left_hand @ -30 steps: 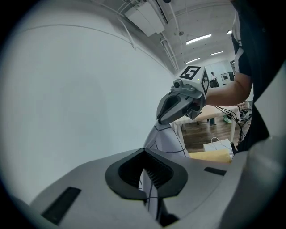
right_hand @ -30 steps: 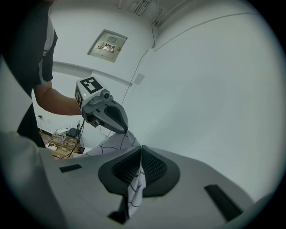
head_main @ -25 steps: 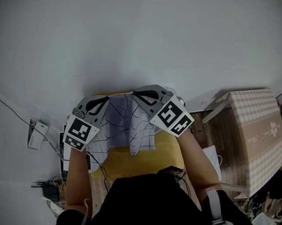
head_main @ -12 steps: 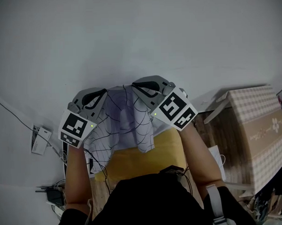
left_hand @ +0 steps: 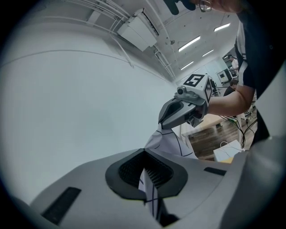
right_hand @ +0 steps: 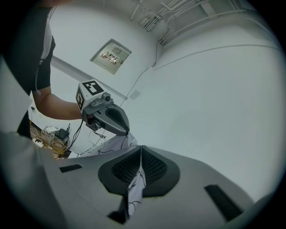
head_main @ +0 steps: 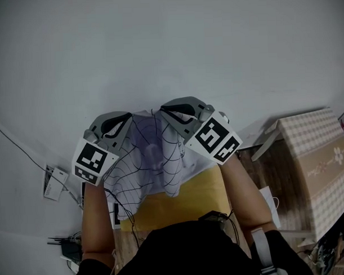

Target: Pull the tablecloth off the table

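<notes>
The white tablecloth [head_main: 153, 163] with thin black lines hangs bunched between my two raised grippers, above the yellow table [head_main: 199, 192]. My left gripper [head_main: 126, 116] is shut on one part of the cloth [left_hand: 149, 192], which shows pinched between its pads. My right gripper [head_main: 166, 110] is shut on another part, a fold [right_hand: 136, 188] that trails down from its jaws. In the left gripper view the right gripper [left_hand: 178, 112] hovers ahead with cloth [left_hand: 172, 141] draped under it. In the right gripper view the left gripper [right_hand: 109, 118] appears the same way. Both point towards the pale wall.
A pale wall [head_main: 157, 50] fills the space ahead. A checked box [head_main: 316, 163] stands on the wooden floor [head_main: 269, 170] at the right. Cables and a white power unit [head_main: 52, 183] lie at the left. A white bag [head_main: 268, 199] sits beside the table.
Both grippers stay shut on the cloth and have drifted a little. The hanging cloth now spreads wider to the lower left.
</notes>
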`<state>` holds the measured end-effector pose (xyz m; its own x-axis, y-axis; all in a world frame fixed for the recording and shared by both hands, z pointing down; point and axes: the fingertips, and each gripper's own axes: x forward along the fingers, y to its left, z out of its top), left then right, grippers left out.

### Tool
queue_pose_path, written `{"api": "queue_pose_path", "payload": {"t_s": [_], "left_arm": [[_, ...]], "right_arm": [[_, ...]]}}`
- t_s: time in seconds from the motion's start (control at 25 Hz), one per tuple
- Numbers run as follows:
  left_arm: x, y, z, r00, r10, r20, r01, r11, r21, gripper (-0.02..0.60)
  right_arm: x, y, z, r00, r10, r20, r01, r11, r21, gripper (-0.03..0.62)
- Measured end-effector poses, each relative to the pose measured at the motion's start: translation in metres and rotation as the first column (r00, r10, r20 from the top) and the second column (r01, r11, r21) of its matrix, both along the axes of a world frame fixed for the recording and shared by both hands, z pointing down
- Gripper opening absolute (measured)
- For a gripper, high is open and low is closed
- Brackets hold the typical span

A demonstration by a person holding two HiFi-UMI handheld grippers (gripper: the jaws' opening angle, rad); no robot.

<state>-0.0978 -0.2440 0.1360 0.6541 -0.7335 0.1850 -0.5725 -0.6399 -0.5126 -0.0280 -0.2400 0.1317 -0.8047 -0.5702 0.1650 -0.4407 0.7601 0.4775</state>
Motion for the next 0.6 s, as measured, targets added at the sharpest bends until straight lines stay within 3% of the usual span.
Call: {"api": "queue_pose_path", "payload": {"t_s": [0.2,0.6], "left_arm": [[0.002,-0.013,-0.025,0.998,0.023,-0.062,-0.024,0.999,-0.021,0.012],[0.020,-0.023,-0.061,0.998,0.053,-0.034,-0.052,0.998,0.032,0.012]], "right_arm": [[0.001,-0.014,-0.025,1.000,-0.004,0.027,0.004,1.000,0.003,0.020],[0.015,-0.028,-0.060,0.999,0.004,0.044,-0.007,0.998,0.056,0.020]]}}
